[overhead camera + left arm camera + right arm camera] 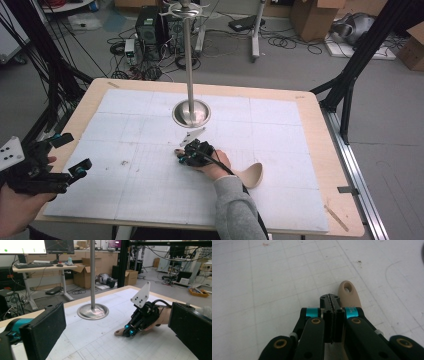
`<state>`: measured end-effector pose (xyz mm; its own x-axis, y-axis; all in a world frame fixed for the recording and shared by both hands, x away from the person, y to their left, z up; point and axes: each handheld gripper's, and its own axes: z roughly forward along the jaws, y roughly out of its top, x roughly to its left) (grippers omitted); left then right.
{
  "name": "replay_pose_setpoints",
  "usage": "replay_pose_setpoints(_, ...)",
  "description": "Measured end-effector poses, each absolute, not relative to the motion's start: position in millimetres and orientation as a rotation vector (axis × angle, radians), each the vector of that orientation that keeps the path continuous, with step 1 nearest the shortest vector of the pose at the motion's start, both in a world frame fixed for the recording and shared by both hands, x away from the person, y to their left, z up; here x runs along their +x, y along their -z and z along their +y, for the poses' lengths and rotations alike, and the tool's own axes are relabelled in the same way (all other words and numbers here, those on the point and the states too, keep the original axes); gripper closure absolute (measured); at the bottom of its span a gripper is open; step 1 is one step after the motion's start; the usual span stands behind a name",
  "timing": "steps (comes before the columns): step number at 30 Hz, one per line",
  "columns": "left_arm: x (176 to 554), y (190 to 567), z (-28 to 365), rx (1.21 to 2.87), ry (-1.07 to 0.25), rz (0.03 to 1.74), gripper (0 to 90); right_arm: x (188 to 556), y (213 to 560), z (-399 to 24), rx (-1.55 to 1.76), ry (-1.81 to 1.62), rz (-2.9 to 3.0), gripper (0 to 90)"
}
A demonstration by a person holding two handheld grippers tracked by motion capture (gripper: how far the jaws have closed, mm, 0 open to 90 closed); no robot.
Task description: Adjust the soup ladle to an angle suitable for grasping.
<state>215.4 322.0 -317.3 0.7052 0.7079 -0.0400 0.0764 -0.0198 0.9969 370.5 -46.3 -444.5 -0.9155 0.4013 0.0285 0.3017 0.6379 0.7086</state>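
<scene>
The right gripper (186, 156) rests mid-bench, its fingers (332, 305) clenched together directly above the beige wooden spoon (251, 175), which lies flat on the white gridded bench (150, 190). At the near left, the left gripper (67, 154) is released and empty.

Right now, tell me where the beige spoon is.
In the high view the beige spoon lies on the white mat, under the right tool, its bowl toward the table's right, nearer than the metal stand.
</scene>
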Motion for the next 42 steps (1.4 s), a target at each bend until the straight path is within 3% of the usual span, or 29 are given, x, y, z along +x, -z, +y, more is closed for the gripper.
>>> replay_pose_setpoints(21,215.5,316.1,321.1,1.53,-0.564,0.659,1.8,381.9,441.4,-48.1,0.702,-1.047,2.647,90.0)
replay_pose_setpoints(28,217.2,316.3,319.4,1.536,-0.563,0.661,1.8,377.4,411.3,-79.7,0.729,-1.226,2.603,88.3)
replay_pose_setpoints(34,218.6,315.1,314.6,1.545,-0.561,0.653,1.8,362.7,390.1,-107.0,0.712,-1.275,2.556,71.2)
replay_pose_setpoints(42,223.1,314.6,302.4,1.572,-0.545,0.626,1.8,345.0,374.7,-132.0,0.645,-1.298,2.586,37.2)
